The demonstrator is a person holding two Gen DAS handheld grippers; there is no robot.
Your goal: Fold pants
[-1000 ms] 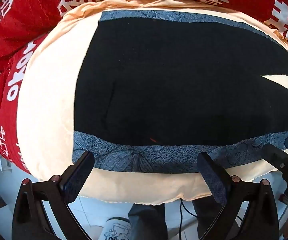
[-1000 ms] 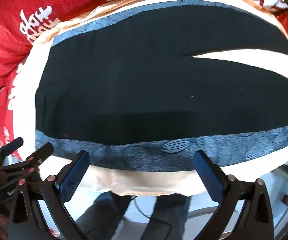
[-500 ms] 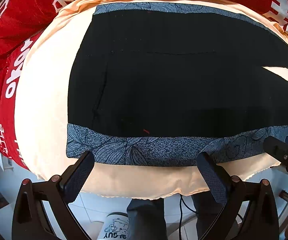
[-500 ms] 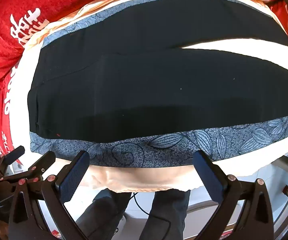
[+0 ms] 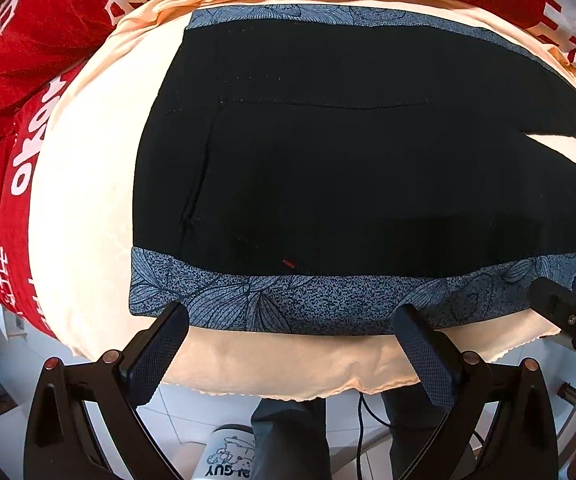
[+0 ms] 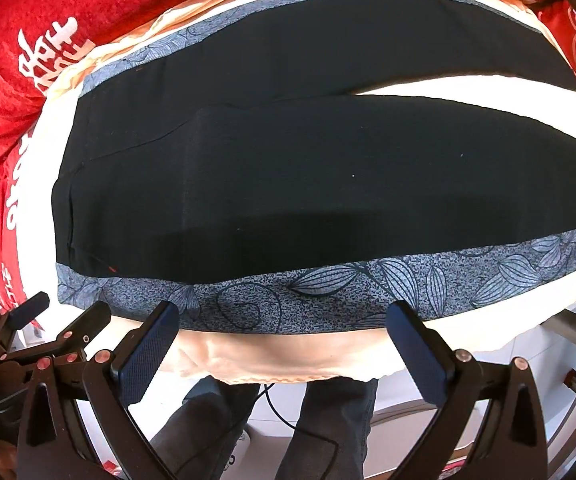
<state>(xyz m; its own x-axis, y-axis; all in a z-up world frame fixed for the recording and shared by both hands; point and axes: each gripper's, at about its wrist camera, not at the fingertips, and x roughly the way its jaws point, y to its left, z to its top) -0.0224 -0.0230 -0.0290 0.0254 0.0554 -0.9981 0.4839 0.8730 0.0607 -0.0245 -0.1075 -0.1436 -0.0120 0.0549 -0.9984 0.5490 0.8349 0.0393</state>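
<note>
I'm seeing both the left gripper and right gripper gaping wide, gripping nothing; the black pants are running off-frame toward 3 o'clock, hems hidden.

You've drawn both grippers back toward yourself: the pants now sit farther from the fingers, and more of the near patterned stripe shows.

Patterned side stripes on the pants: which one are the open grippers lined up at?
The near stripe, running along the table's front edge right above both grippers' fingertips. The other stripe lies along the far side, next to the red blanket.
</note>
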